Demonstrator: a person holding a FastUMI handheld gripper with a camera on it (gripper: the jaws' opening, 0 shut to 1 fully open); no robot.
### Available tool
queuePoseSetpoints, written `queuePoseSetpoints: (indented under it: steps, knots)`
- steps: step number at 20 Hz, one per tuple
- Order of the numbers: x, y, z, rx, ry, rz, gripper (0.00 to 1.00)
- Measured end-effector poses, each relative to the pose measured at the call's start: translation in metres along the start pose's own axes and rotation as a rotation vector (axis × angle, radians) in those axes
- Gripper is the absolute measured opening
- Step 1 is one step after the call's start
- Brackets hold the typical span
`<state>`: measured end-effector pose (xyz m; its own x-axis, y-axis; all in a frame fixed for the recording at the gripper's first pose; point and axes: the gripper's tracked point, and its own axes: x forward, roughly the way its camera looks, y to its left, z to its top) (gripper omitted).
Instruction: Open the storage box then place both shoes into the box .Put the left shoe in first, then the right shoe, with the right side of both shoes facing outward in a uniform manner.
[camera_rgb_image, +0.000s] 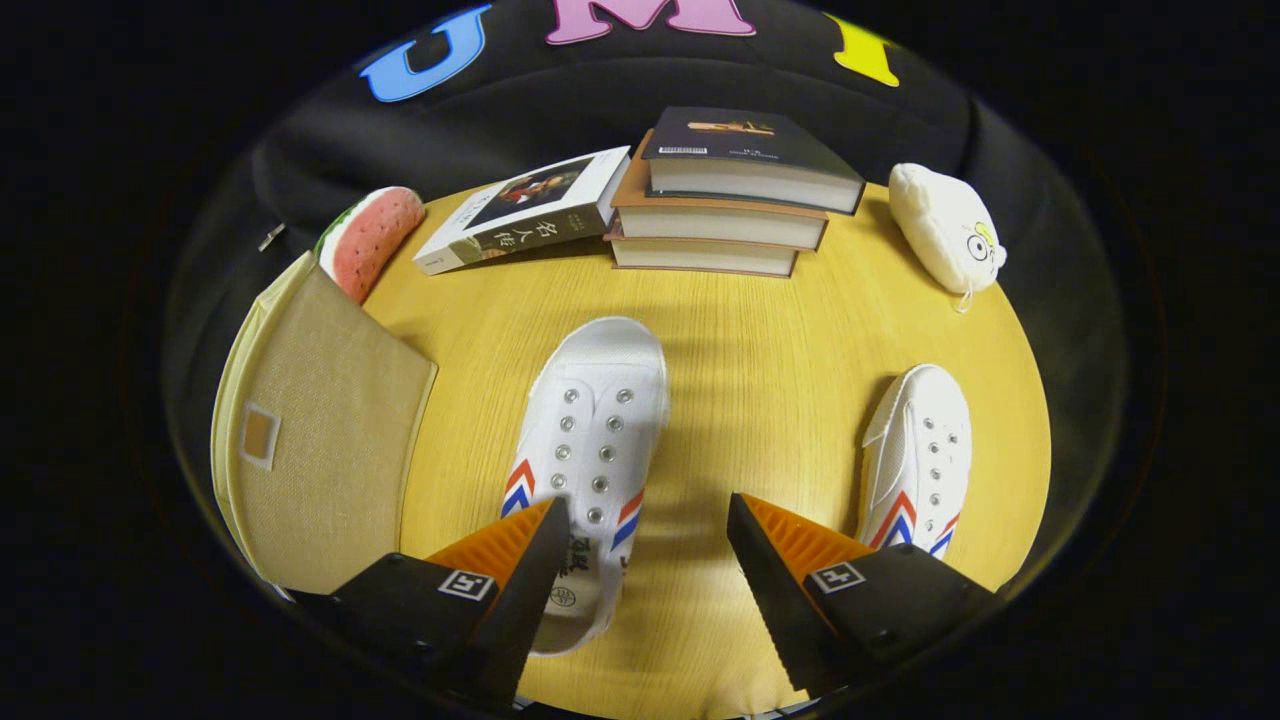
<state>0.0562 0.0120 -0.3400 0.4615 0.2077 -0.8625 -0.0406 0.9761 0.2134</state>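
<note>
White left shoe (592, 420) lies under the spread hand-held gripper's (648, 530) left finger.

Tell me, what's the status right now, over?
Gripper open, holding nothing. Storage box shut beside left shoe; right shoe apart. Books beyond, not blocking.

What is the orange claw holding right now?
Nothing. The gripper is open, its fingers spread apart above the table, with one white shoe partly under one finger.

Pale wooden table (800, 330) under even light; black cloth wall (560, 100) behind
</note>
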Motion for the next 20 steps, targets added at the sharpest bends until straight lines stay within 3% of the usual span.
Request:
queuePoseSetpoints:
  steps: [4, 6, 10, 14, 15, 20]
  knots:
    - [0.014, 0.010, -0.001, 0.063, 0.058, 0.080, 0.83]
    - [0.016, 0.021, -0.002, 0.125, 0.085, 0.135, 0.67]
    - [0.014, 0.022, -0.001, 0.148, 0.108, 0.162, 0.37]
    - [0.034, 0.022, -0.007, 0.165, 0.128, 0.156, 0.24]
    - [0.018, 0.017, -0.003, 0.158, 0.123, 0.162, 0.11]
    - [0.016, 0.019, -0.001, 0.178, 0.133, 0.187, 0.06]
